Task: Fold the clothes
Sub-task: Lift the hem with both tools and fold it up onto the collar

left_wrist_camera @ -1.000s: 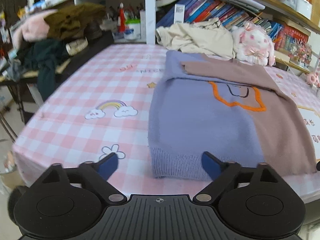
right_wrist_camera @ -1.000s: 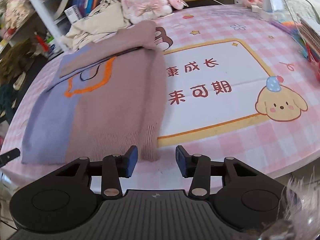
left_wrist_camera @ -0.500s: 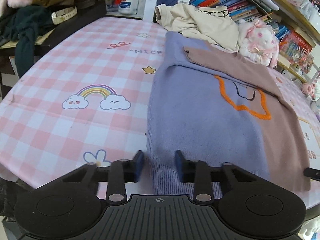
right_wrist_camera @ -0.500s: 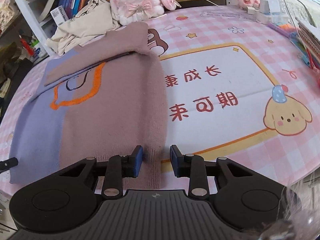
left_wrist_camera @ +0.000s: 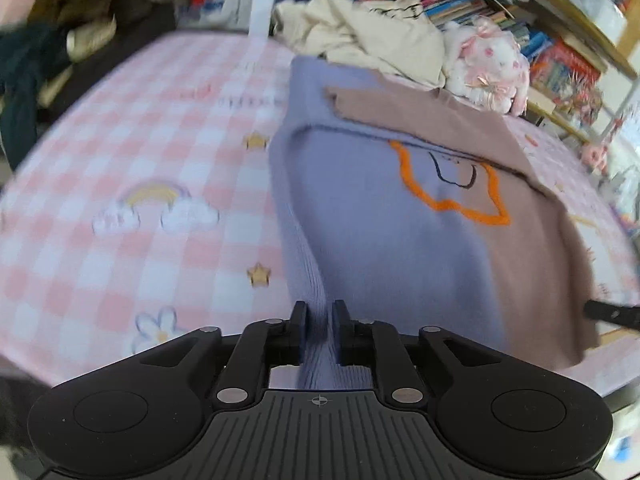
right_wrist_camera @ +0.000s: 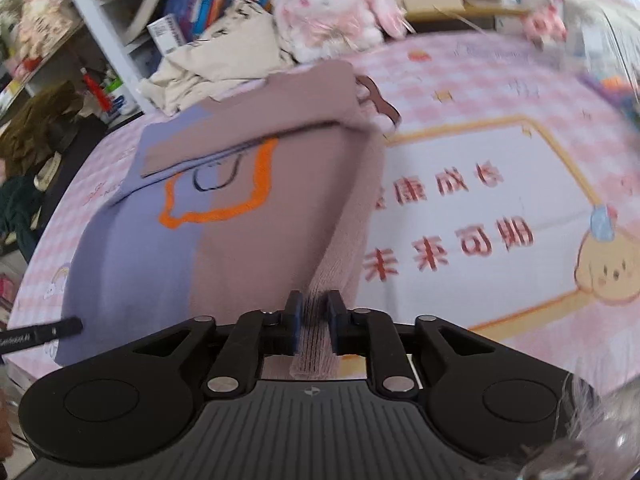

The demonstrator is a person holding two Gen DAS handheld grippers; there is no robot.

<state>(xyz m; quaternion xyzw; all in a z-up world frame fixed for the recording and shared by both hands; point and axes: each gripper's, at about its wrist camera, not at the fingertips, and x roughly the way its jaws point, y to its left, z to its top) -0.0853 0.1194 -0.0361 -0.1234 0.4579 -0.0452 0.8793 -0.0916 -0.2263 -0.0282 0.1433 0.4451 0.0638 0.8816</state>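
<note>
A knit sweater, lilac on one half and mauve-brown on the other with an orange outline motif, lies on the pink checked tablecloth with its sleeves folded across the top. It shows in the left wrist view and the right wrist view. My left gripper is shut on the lilac hem corner and lifts it off the table. My right gripper is shut on the mauve hem corner and lifts it too.
A cream garment and a pink plush rabbit lie at the table's far edge below bookshelves. Dark clothes are piled at the far left. The tablecloth has a printed panel with a puppy to the right of the sweater.
Both grippers closed on the sweater's hem corners, having been open a second ago. They have since raised the hem off the table, and the view is blurred by motion.
</note>
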